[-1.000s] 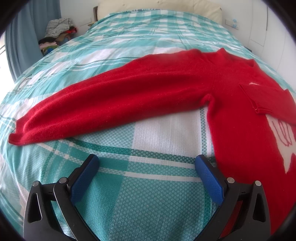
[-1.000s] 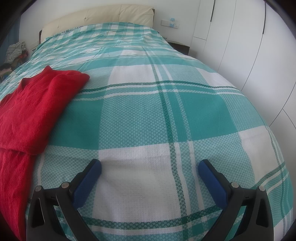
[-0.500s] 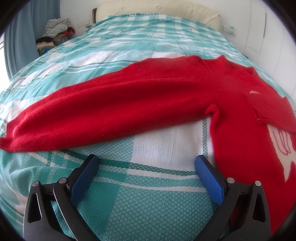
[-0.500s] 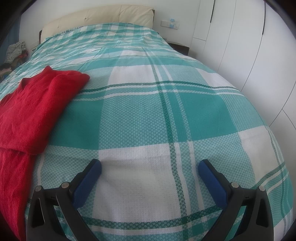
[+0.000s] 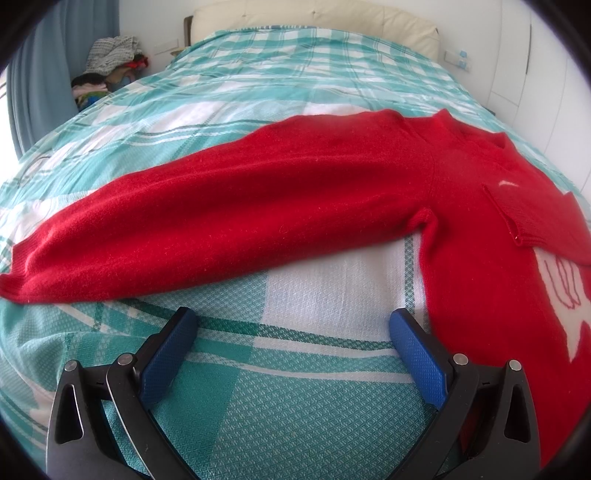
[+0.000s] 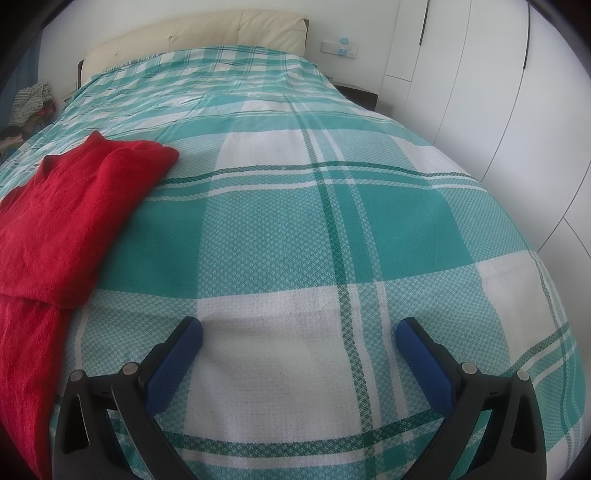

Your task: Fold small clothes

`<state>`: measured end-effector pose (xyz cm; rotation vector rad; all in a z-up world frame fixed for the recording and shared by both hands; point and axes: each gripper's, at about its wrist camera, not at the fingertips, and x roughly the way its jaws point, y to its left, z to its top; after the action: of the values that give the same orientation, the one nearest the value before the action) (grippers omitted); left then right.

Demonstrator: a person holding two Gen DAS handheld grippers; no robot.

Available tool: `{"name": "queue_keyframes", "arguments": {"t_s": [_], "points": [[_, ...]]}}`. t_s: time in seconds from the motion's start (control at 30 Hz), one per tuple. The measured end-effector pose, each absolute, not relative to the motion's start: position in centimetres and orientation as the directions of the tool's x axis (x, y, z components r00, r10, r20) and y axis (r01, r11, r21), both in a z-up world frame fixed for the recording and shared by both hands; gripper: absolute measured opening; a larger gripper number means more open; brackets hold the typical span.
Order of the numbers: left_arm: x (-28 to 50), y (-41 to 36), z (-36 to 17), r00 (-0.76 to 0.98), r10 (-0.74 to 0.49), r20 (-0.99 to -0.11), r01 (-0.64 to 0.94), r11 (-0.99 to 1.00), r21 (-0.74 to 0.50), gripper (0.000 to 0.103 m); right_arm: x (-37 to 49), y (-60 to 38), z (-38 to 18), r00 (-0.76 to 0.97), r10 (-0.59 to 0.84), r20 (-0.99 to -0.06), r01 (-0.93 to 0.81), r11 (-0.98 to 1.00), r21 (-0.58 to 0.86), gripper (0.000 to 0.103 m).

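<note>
A red knitted sweater (image 5: 480, 206) with a white star motif lies flat on the bed. One long sleeve (image 5: 207, 218) stretches out to the left, its cuff at the far left edge of the left wrist view. The other sleeve is folded across the chest. My left gripper (image 5: 291, 325) hovers open over the bedspread just below the outstretched sleeve, holding nothing. In the right wrist view the sweater (image 6: 66, 218) sits at the left. My right gripper (image 6: 299, 332) stands open over bare bedspread, well to the right of the sweater.
The bed carries a teal and white checked bedspread (image 6: 332, 206) and has a cream headboard (image 6: 195, 33). A heap of clothes (image 5: 110, 70) lies by a blue curtain at the far left. White wardrobe doors (image 6: 498, 92) stand along the right.
The left gripper has moved closer to the outstretched sleeve, which now fills more of its view. The right gripper has stayed still.
</note>
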<state>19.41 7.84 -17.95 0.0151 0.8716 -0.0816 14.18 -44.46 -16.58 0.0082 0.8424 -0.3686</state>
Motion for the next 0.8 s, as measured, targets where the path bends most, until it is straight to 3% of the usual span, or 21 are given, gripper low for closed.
{"name": "queue_keyframes", "arguments": {"t_s": [0.8], "points": [[19.51, 7.72, -17.82, 0.63, -0.061, -0.774, 0.078, 0.997, -0.014, 0.103, 14.56, -44.58, -16.45, 0.588, -0.315, -0.745, 0.322, 0.936, -0.141, 0.103]]}}
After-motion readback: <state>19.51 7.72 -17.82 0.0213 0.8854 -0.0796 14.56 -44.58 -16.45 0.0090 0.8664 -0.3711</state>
